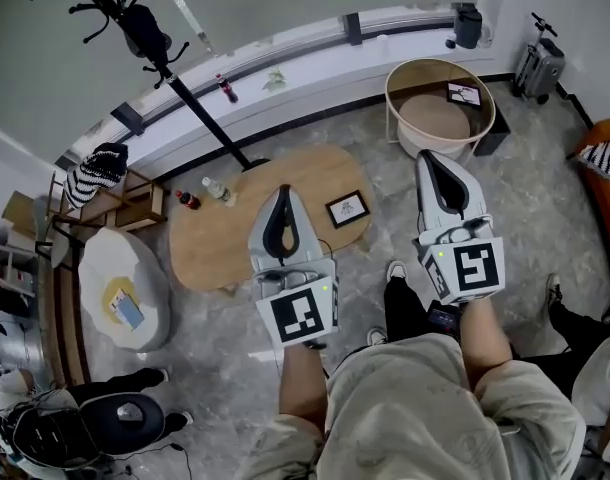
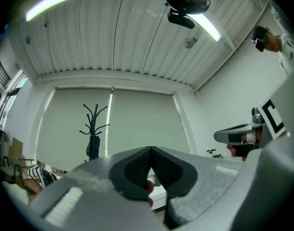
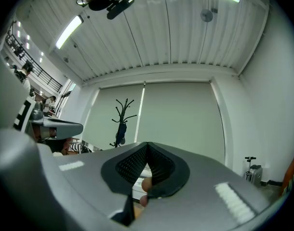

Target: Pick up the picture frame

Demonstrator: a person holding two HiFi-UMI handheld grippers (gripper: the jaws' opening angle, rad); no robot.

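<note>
The picture frame (image 1: 347,208), small and dark-rimmed, lies flat on the right part of the oval wooden table (image 1: 235,238) in the head view. My left gripper (image 1: 283,192) hovers above the table just left of the frame, its jaws closed together and empty. My right gripper (image 1: 429,157) is held in the air to the right of the table, between the frame and a round side table, also shut and empty. Both gripper views point above level at the window blind and ceiling: the left gripper (image 2: 151,149) and right gripper (image 3: 147,144) show pads meeting, and the frame is out of sight there.
Two bottles (image 1: 188,199) (image 1: 217,190) stand at the table's far left. A round wooden side table (image 1: 395,108) holds another small frame (image 1: 464,94). A black coat stand (image 1: 135,18) rises behind the table, a white pouf (image 1: 125,288) sits left, a suitcase (image 1: 541,68) far right.
</note>
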